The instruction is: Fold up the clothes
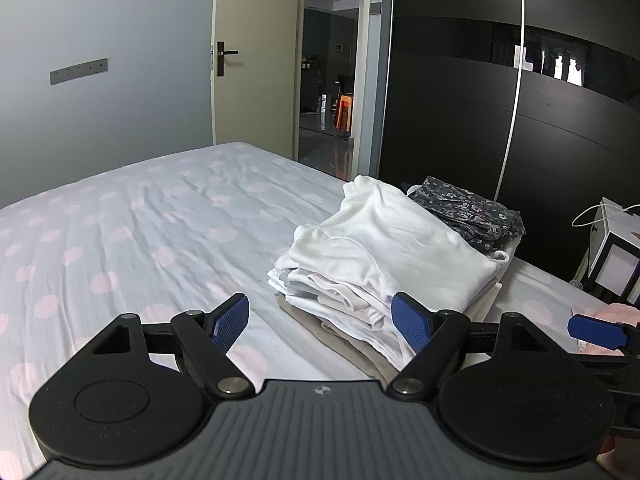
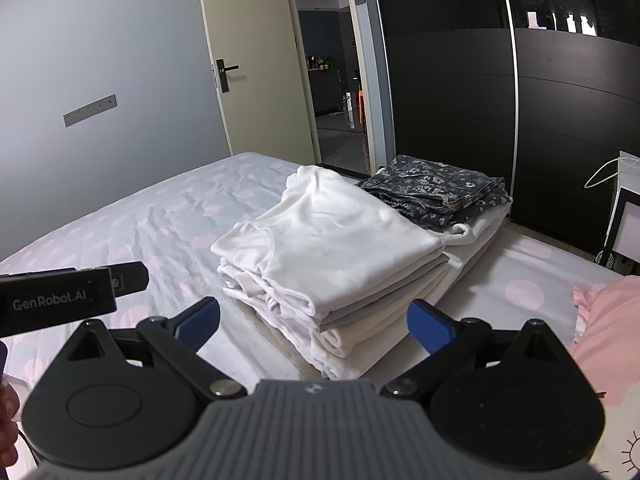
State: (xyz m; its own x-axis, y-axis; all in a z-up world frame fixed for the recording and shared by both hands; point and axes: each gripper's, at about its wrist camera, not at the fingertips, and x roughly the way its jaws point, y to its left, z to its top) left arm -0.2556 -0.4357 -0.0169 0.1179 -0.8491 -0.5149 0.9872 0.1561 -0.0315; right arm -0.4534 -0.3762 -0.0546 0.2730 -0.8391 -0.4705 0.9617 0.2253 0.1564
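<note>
A stack of folded white clothes (image 1: 384, 248) (image 2: 332, 248) lies on the bed, with a folded dark floral garment (image 1: 468, 210) (image 2: 436, 190) behind it. My left gripper (image 1: 320, 320) is open, hovering just before the stack's near left corner, nothing between its blue pads. My right gripper (image 2: 314, 320) is also open, in front of the stack's near edge and empty. A pink garment (image 2: 612, 320) (image 1: 618, 314) lies unfolded at the right. The left gripper's body (image 2: 60, 296) shows at the left of the right wrist view.
The bed sheet (image 1: 140, 232) is pale blue with pink dots and stretches wide to the left. A dark wardrobe (image 1: 520, 100) stands behind the bed, an open door (image 1: 256, 60) beside it. A white box with cord (image 1: 612, 248) sits at the right.
</note>
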